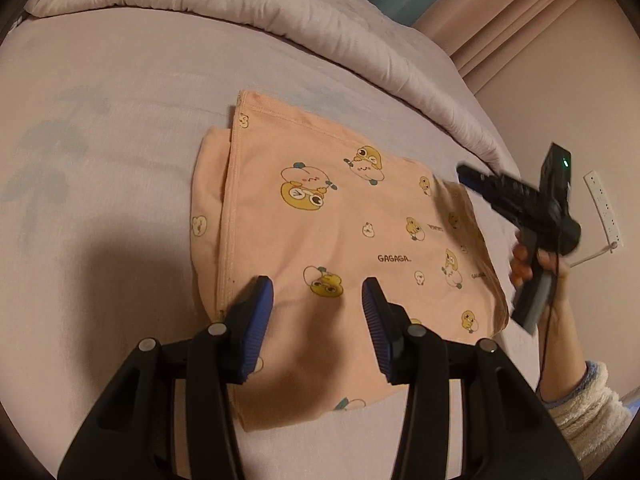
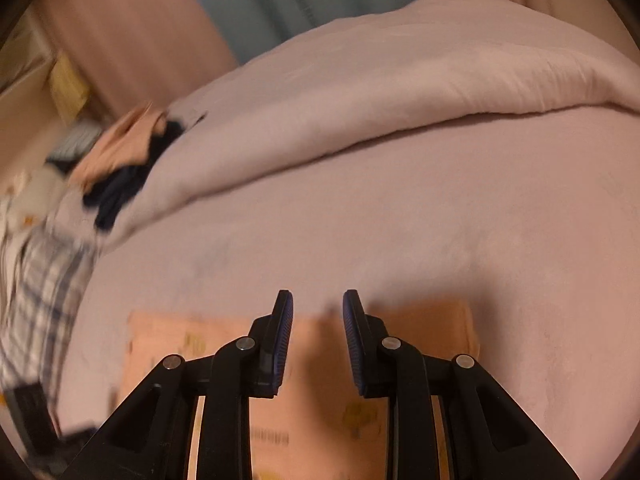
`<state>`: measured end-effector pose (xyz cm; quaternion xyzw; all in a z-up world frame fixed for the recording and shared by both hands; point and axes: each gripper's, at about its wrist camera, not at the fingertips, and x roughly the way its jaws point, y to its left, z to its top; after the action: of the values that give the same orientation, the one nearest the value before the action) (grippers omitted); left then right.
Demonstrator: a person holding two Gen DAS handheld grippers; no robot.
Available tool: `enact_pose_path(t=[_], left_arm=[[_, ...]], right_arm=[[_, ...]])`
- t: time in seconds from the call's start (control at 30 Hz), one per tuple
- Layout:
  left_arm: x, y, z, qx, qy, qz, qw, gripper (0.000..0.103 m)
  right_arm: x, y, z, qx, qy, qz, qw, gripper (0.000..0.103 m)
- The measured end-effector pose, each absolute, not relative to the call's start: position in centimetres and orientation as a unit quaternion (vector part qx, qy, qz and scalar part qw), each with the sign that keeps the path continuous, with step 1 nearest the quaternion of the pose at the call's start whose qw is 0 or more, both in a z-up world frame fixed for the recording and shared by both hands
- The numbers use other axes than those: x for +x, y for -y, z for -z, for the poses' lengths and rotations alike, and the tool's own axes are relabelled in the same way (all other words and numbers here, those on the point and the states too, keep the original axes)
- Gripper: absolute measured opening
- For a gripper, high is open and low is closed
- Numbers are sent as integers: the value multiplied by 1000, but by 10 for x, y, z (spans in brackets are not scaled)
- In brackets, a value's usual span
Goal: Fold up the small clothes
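Flat on the pale pink bed sheet (image 1: 120,140) lies a peach-orange cotton garment printed with yellow cartoon ducks (image 1: 340,232), folded into a rough rectangle. In the left wrist view its long axis runs from about 11 o'clock, where a stitched hem corner points toward the rolled pale pink quilt (image 1: 280,12), down to about 5 o'clock. A folded-under layer shows along its 9 o'clock edge.

The left gripper (image 1: 318,312) hovers over the garment's near end with its blue-padded fingers (image 1: 260,320) spread wide, nothing between them; whether the tips touch the cloth cannot be told.

The right gripper (image 1: 466,174) appears at 3 o'clock in that view, blurred, held in a bare hand (image 1: 536,264) with a fluffy white sleeve (image 1: 588,404), just past the garment's right edge. In its own view the right gripper (image 2: 318,308) has its ribbed fingers parted by a moderate gap, grasping nothing, above the garment's (image 2: 320,364) far edge.

A heap of dark and plaid clothes (image 2: 100,184) lies at 9 o'clock there, well apart.
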<state>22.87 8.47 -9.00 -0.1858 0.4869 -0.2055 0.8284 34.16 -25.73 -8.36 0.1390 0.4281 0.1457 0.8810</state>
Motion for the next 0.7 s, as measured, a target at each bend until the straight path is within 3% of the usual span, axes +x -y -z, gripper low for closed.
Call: enact_pose_path(t=[0.37, 0.7], left_arm=[[199, -64, 101, -113, -488, 199, 842, 45], [176, -70, 113, -136, -497, 191, 835, 45]], right_arm=[[245, 264, 109, 12, -448, -159, 879, 26], [198, 310, 127, 73, -460, -121, 876, 27]])
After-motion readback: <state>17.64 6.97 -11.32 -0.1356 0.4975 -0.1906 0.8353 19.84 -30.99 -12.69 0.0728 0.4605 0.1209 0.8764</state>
